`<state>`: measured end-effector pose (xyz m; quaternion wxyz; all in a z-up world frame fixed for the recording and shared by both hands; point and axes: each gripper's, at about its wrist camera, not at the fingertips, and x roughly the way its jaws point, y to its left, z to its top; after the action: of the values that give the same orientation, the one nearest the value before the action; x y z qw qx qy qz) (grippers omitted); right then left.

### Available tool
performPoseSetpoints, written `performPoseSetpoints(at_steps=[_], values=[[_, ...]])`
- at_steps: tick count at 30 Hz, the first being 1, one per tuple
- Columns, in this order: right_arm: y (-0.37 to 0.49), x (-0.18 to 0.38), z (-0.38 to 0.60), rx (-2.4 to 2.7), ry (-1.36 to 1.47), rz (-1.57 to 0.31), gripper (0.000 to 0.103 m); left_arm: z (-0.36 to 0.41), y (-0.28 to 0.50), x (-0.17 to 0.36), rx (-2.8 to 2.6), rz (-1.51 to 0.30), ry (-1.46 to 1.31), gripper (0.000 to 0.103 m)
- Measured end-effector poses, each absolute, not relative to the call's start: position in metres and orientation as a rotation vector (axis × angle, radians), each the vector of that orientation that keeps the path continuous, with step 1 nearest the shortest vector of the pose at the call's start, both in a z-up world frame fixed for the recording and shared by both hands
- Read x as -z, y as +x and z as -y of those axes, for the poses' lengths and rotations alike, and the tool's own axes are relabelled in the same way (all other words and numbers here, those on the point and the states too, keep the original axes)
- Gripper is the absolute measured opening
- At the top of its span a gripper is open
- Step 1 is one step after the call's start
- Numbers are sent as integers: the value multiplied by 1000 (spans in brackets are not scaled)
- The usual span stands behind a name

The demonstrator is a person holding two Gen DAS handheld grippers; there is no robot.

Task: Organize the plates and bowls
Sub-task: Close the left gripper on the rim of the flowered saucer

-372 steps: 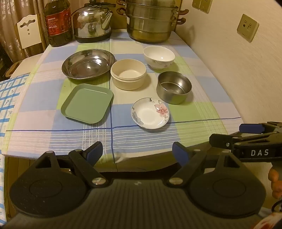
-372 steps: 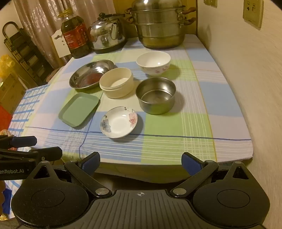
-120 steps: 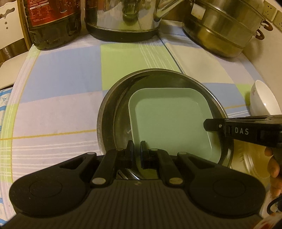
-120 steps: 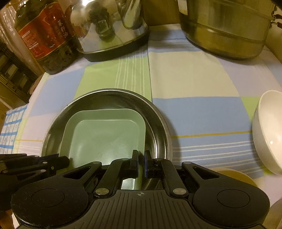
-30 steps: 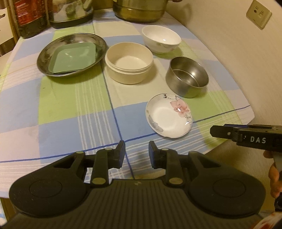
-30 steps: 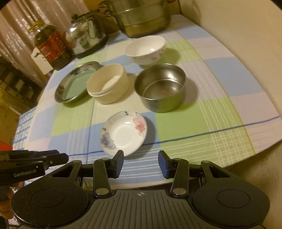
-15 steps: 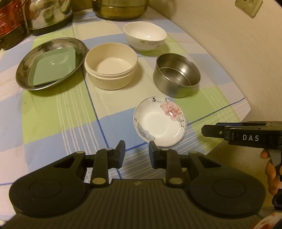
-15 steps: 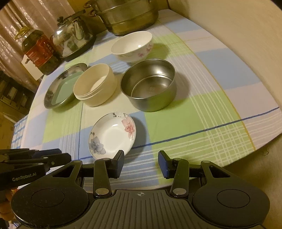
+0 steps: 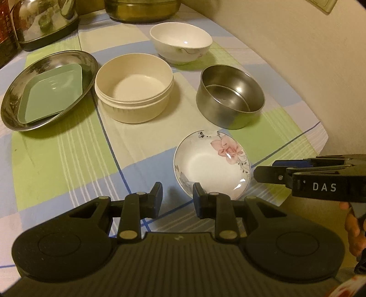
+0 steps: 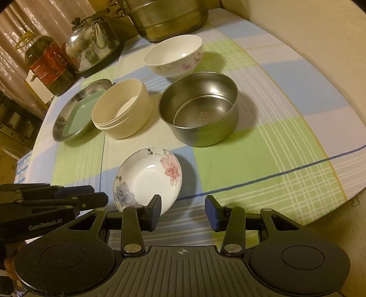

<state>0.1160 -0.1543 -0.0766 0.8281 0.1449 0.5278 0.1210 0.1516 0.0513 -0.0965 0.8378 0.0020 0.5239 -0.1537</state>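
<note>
A small flowered saucer (image 9: 211,163) (image 10: 148,177) lies near the table's front edge. My left gripper (image 9: 177,197) hovers open and empty just in front of its near left rim. My right gripper (image 10: 183,211) is open too, with its left finger over the saucer's near right rim. Behind stand a cream bowl (image 9: 133,85) (image 10: 122,107), a steel bowl (image 9: 230,93) (image 10: 199,107) and a white china bowl (image 9: 180,42) (image 10: 173,54). The green square plate (image 9: 51,91) (image 10: 79,114) rests inside the steel dish (image 9: 13,91) (image 10: 60,123) at the left.
A kettle (image 10: 93,50), an oil bottle (image 10: 49,64) and a large steamer pot (image 10: 167,16) line the back of the checked tablecloth (image 9: 57,148). A wall (image 9: 297,45) runs along the right side. The table edge falls away at the front right.
Both grippers have come down and closer to the flowered saucer, which now lies right in front of the fingertips. The jaws keep the same width. The dishes have not moved.
</note>
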Motion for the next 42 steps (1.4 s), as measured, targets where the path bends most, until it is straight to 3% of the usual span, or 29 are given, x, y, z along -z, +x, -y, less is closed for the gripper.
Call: performPoseSetpoints(at_steps=[5, 7, 13, 28, 42], values=[[120, 82, 151, -250, 308, -1118, 41, -52, 159, 105, 338, -1123, -3, 25], [123, 84, 148, -253, 309, -1119, 34, -52, 163, 109, 339, -1132, -7, 25], [130, 93, 140, -246, 295, -1122, 24, -51, 172, 118, 353, -1137, -18, 24], [136, 101, 134, -238, 284, -1136, 10, -49, 182, 124, 376, -1146, -39, 10], [140, 101, 129, -236, 262, -1132, 8, -51, 183, 123, 364, -1146, -44, 10]])
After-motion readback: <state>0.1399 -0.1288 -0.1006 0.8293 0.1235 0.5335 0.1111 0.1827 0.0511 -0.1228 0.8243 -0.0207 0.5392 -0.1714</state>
